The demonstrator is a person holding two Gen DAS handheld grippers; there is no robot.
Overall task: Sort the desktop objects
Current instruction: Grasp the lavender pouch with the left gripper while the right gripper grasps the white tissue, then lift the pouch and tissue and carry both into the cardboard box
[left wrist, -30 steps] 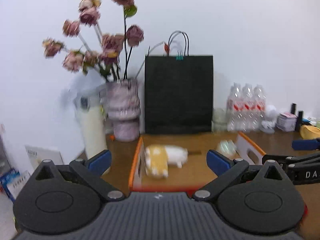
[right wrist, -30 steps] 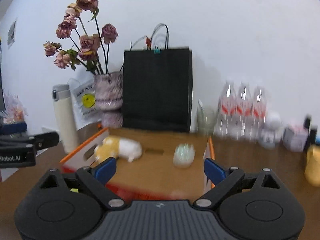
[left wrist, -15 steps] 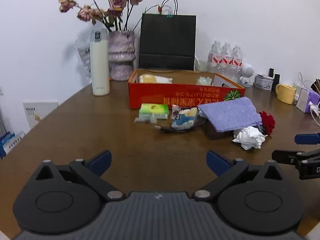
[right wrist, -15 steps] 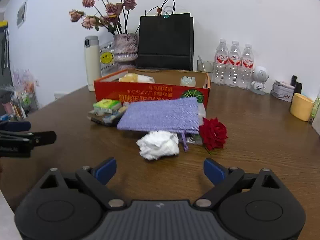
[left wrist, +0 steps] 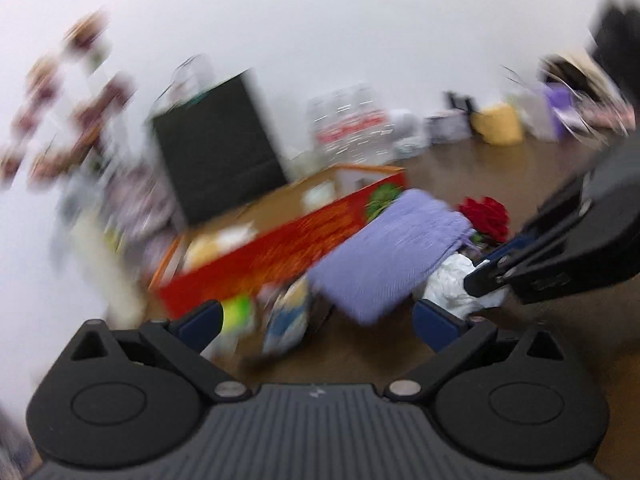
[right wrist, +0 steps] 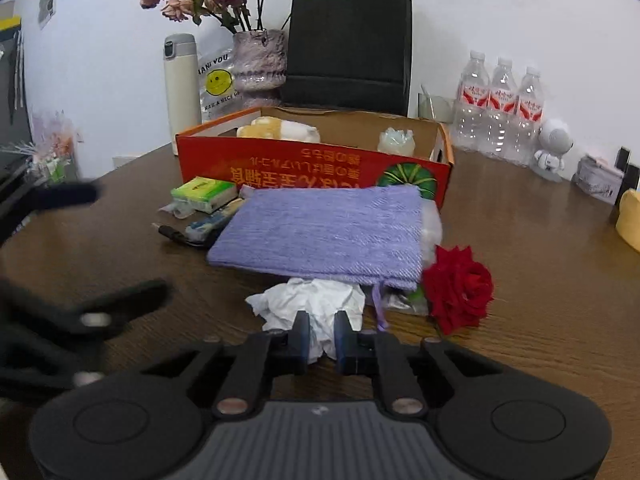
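My right gripper (right wrist: 320,338) is shut on the near edge of a crumpled white tissue (right wrist: 308,304) on the brown table. Behind it lie a purple cloth pouch (right wrist: 320,232), a red rose (right wrist: 458,286), a green tissue pack (right wrist: 204,194) and a blue wrapper (right wrist: 208,222). A red cardboard box (right wrist: 312,168) holds a yellow-white plush and a pale crystal piece. My left gripper (left wrist: 316,316) is open and empty; its view is blurred and tilted, showing the box (left wrist: 280,256), pouch (left wrist: 388,252), tissue (left wrist: 452,284) and right gripper (left wrist: 492,276).
A white flask (right wrist: 182,84), a vase of dried roses (right wrist: 260,60) and a black paper bag (right wrist: 348,48) stand behind the box. Three water bottles (right wrist: 500,108), a small white figurine (right wrist: 552,150) and a yellow mug (right wrist: 630,218) are at the right.
My right gripper has moved forward and down and closed on the white tissue. My left gripper has swung in toward the objects, tilting, and stays open.
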